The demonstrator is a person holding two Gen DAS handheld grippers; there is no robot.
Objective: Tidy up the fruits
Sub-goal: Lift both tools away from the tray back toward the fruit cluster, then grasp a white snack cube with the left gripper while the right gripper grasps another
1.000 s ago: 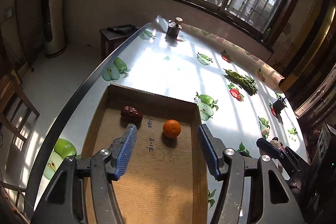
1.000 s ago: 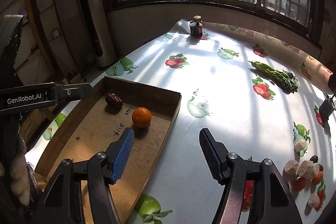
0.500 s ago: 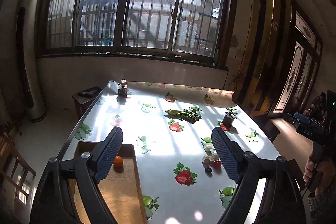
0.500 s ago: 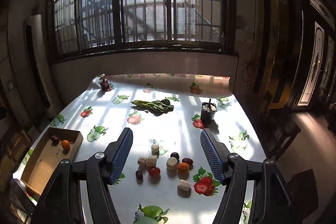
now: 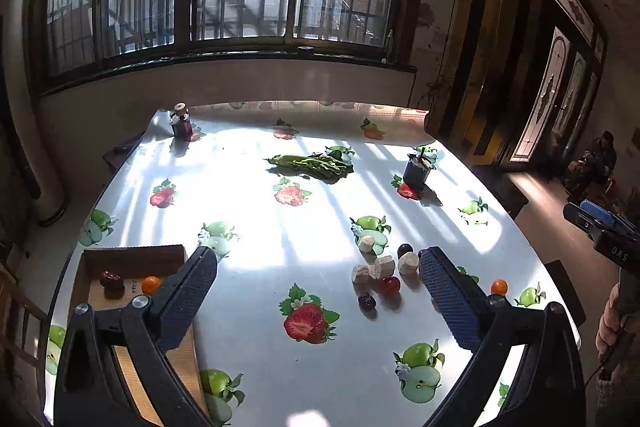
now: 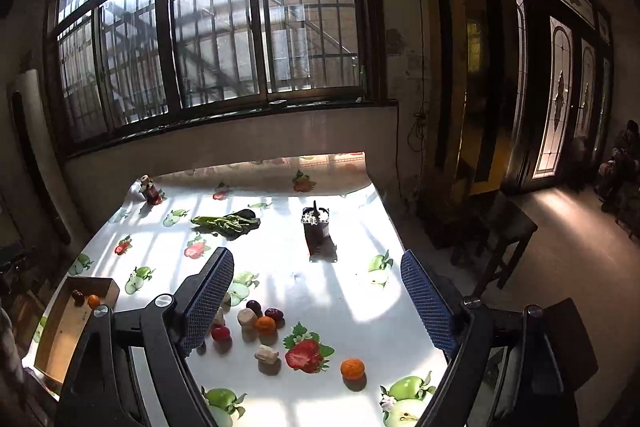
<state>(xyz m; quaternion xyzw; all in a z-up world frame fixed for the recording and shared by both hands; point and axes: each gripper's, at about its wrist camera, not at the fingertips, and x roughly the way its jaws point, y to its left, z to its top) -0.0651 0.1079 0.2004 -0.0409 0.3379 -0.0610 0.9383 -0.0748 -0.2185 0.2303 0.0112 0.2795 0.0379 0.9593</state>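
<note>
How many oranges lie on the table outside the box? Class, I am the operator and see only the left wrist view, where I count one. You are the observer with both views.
Observer: Two. The right wrist view shows a lone orange near the front edge and a second orange in the cluster of pieces.
Operator: Is the right gripper free to take one?
Observer: Yes. The right gripper is open; its jaws have just been opening, with nothing between its pads.
Operator: What is in the dark cup?
Observer: The dark cup holds something white, with a stick standing in it.
</note>
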